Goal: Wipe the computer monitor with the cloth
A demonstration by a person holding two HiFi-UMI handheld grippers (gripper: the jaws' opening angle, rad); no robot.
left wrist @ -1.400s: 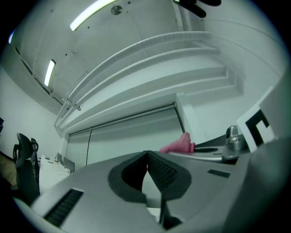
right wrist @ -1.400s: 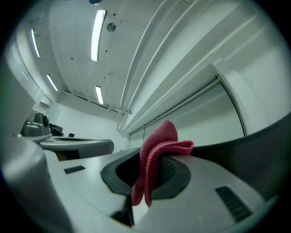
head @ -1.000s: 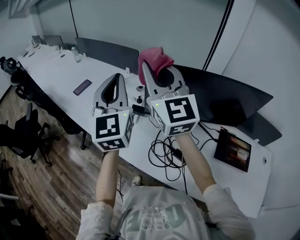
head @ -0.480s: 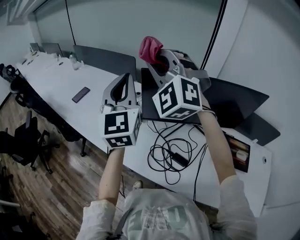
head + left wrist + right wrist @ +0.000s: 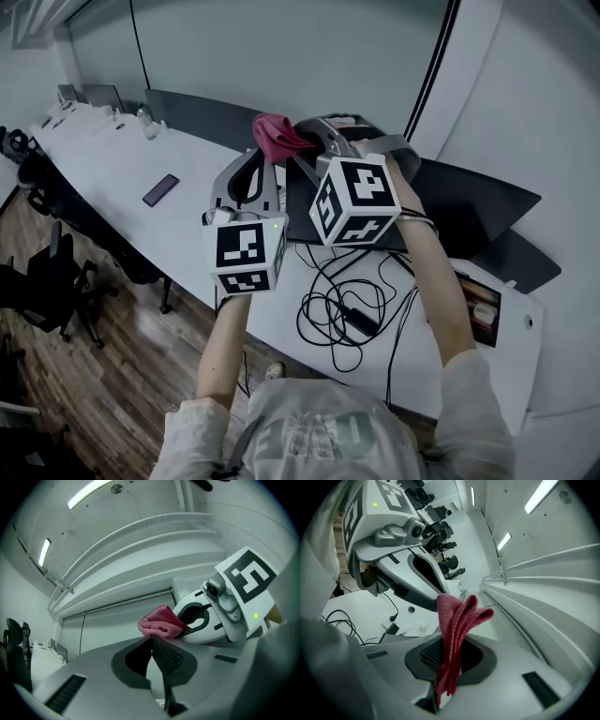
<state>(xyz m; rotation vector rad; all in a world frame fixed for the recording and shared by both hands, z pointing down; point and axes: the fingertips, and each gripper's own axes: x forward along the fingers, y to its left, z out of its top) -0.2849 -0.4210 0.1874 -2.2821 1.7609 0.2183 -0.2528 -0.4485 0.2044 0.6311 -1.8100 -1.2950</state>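
Okay, our right gripper (image 5: 307,141) clamps the pink cloth (image 5: 276,137); our left gripper (image 5: 252,157) is pinched shut, empty. Monitor (image 5: 473,202) sits near them.

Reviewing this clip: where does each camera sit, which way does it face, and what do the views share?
Head view: on the person's head, facing steeply down at table, monitor, cables; both forearms, left gripper and right gripper show.
Left gripper view: on the left gripper, looking along its shut fingers toward wall and ceiling; right gripper shows.
Right gripper view: on the right gripper, looking along fingers shut on the cloth; left gripper shows.
Shared: all three show the cloth.
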